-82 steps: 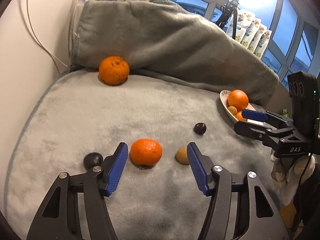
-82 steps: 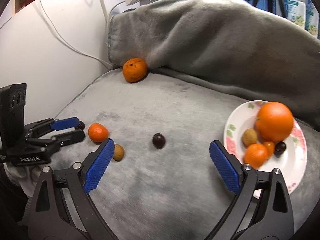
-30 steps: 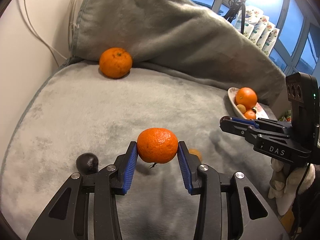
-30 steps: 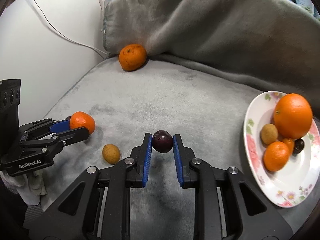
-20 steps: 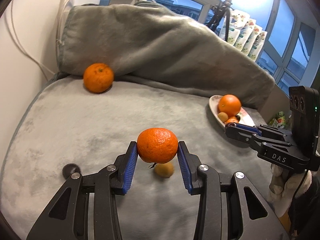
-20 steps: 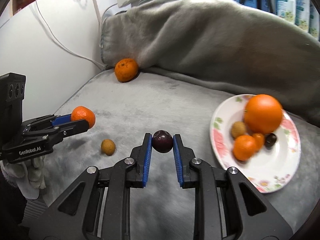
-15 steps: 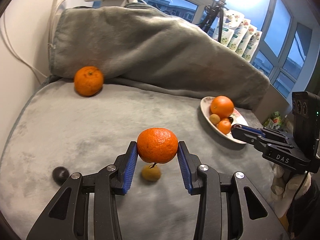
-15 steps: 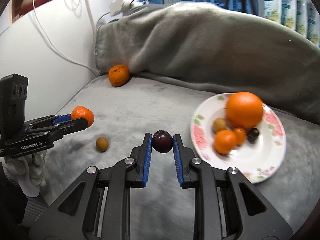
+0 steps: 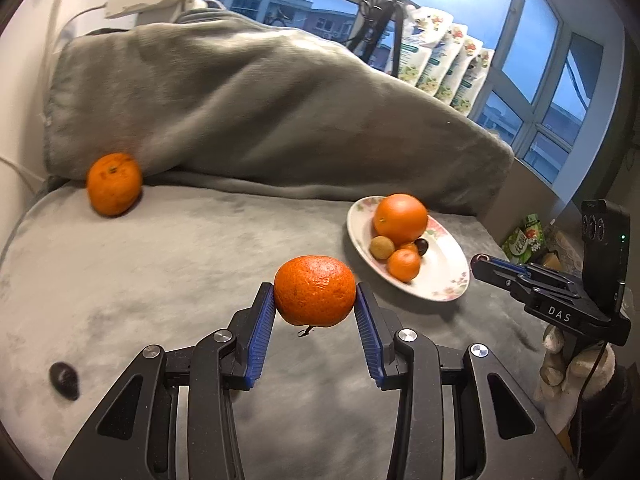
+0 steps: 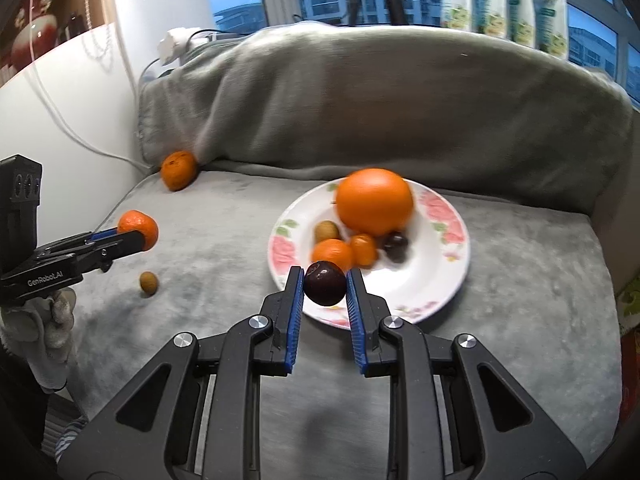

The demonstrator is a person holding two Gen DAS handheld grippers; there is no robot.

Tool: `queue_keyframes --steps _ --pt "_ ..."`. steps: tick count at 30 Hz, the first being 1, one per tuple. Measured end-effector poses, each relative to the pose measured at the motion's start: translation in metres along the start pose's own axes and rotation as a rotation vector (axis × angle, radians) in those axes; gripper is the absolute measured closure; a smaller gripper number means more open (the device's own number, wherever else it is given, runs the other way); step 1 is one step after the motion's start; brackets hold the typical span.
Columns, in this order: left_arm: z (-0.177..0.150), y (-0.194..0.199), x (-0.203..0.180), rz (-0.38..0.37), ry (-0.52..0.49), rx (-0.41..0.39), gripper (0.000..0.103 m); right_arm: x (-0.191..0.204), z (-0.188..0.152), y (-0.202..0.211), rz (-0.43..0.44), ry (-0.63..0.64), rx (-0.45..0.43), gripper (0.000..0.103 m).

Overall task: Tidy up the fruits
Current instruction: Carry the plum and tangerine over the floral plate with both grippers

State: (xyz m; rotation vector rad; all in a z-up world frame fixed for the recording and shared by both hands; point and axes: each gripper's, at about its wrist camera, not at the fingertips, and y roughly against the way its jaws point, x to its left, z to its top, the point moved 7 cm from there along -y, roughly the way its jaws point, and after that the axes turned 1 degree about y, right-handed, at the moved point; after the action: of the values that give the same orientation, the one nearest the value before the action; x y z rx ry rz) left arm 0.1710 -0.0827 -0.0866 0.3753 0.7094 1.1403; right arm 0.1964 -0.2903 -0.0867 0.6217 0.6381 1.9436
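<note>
Carrying two fruits to the plate

We are pinching a dark plum (image 10: 325, 283) in the right gripper (image 10: 323, 286), hanging at the near rim of the plate (image 10: 448, 276), so the right hand is nearer. We are clamping a tangerine (image 9: 315, 290) in the left gripper (image 9: 316, 300); the plate lies ahead to its right, apart.

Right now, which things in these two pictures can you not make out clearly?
- Left wrist view: the dark fruit on the blanket is motion-blurred; its kind is unclear.
- Left wrist view: the right tongs appear side-on, so their load is hidden.
- Right wrist view: the big orange covers part of the plate.
</note>
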Motion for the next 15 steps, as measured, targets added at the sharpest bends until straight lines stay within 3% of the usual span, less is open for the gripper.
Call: queue_keyframes --steps 15 --pt "0.009 -0.039 -0.040 -0.054 -0.043 0.042 0.064 -0.041 -0.006 -0.003 -0.046 -0.037 0.012 0.081"
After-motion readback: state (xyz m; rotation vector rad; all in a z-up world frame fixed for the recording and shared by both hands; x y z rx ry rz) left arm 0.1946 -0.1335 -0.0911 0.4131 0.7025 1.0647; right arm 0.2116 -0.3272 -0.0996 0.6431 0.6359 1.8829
